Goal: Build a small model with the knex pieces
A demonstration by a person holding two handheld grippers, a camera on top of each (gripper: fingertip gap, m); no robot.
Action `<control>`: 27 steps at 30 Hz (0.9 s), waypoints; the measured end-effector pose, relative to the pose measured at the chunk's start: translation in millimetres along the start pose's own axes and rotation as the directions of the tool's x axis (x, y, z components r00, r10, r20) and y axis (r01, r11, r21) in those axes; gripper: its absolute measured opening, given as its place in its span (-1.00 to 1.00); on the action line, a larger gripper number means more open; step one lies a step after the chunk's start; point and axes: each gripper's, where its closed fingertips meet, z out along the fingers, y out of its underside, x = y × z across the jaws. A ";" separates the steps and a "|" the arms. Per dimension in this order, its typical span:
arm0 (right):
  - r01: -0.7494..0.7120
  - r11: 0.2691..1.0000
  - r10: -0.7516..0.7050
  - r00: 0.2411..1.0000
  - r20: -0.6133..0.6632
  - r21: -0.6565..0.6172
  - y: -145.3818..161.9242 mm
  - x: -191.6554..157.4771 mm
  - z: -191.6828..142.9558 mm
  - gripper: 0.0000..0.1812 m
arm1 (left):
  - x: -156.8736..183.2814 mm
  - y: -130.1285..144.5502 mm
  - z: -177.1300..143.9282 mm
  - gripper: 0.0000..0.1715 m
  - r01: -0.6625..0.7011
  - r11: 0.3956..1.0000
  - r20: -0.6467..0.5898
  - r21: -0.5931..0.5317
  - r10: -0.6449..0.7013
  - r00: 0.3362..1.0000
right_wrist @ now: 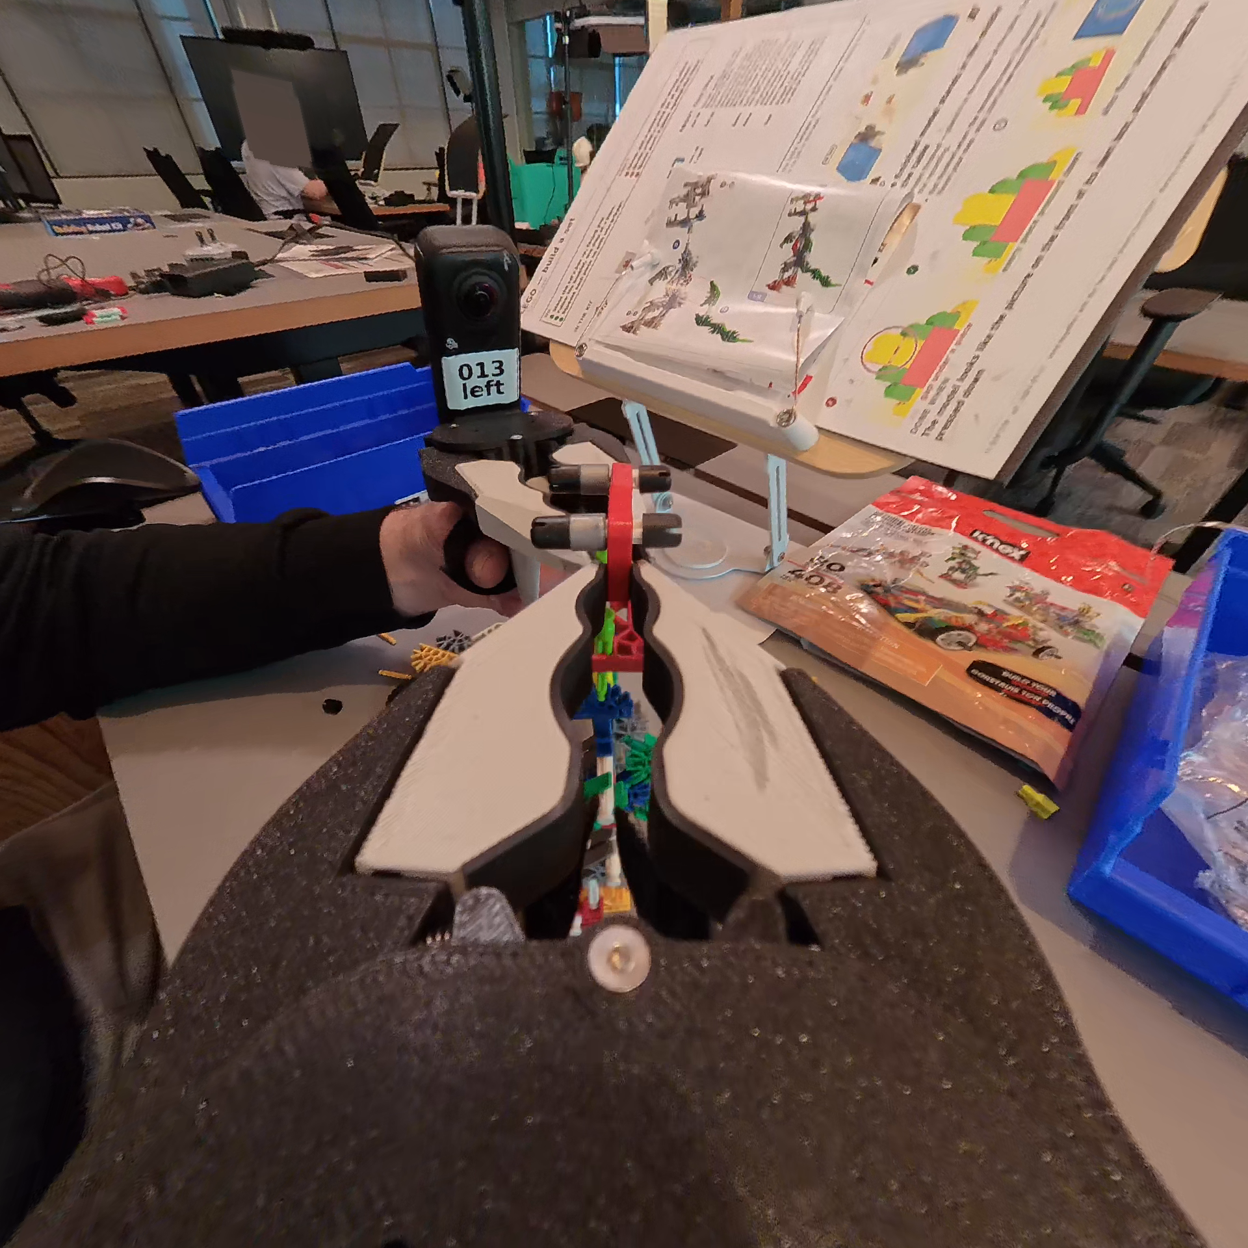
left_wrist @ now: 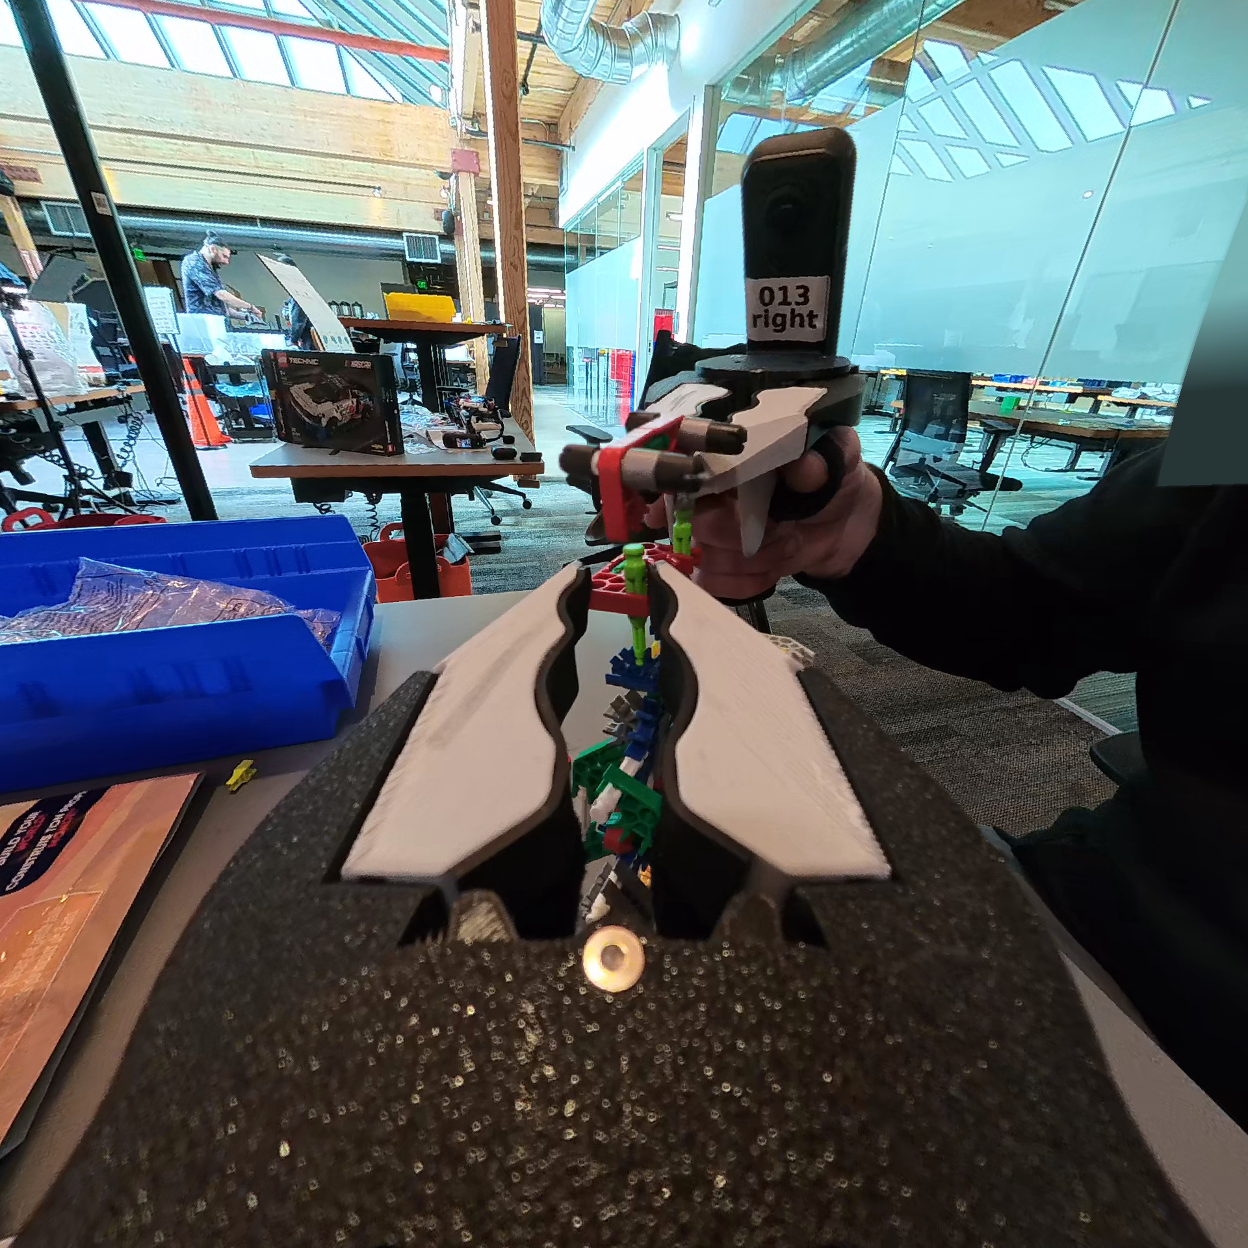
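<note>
My left gripper (left_wrist: 625, 577) is shut on a light green rod (left_wrist: 633, 570) that passes through a red panel (left_wrist: 608, 581) at the top of a multicoloured rod-and-connector model (left_wrist: 625, 776). My right gripper (right_wrist: 616, 579) is shut on a red frame piece (right_wrist: 620, 533) that carries grey and black rollers (right_wrist: 574, 531). The model (right_wrist: 611, 743) hangs down between its fingers. In the left wrist view the right gripper (left_wrist: 652, 466) holds the red frame (left_wrist: 625, 466) just above and behind my left fingertips. In the right wrist view a white finger (right_wrist: 503, 503) of the left gripper shows behind the rollers.
A blue bin (left_wrist: 175, 675) holding a plastic bag stands on the left, with a small yellow piece (left_wrist: 240, 774) beside it. An instruction board (right_wrist: 878, 202) on a stand, a toy bag (right_wrist: 945, 628), another blue bin (right_wrist: 1161, 776) and loose pieces (right_wrist: 432, 652) lie on the table. My left and right fingertips are right by each other.
</note>
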 end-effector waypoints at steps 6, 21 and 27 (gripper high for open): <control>0.024 0.995 -0.014 0.995 -0.103 0.097 -20.8 11.4 -15.7 -0.95 | -2.7 -2.9 -5.0 -0.73 -0.015 1.000 0.017 -0.012 0.015 1.000; -0.028 0.987 -0.033 0.930 -0.367 -0.160 62.6 45.6 -104.7 -0.95 | -9.9 -70.6 -49.5 -0.66 -0.138 0.989 0.254 -0.060 0.149 0.956; -0.014 0.919 -0.162 0.897 -0.412 -0.393 125.6 56.6 -113.8 -0.95 | 0.8 -81.2 -58.0 -0.66 -0.194 0.954 0.339 -0.231 0.265 0.903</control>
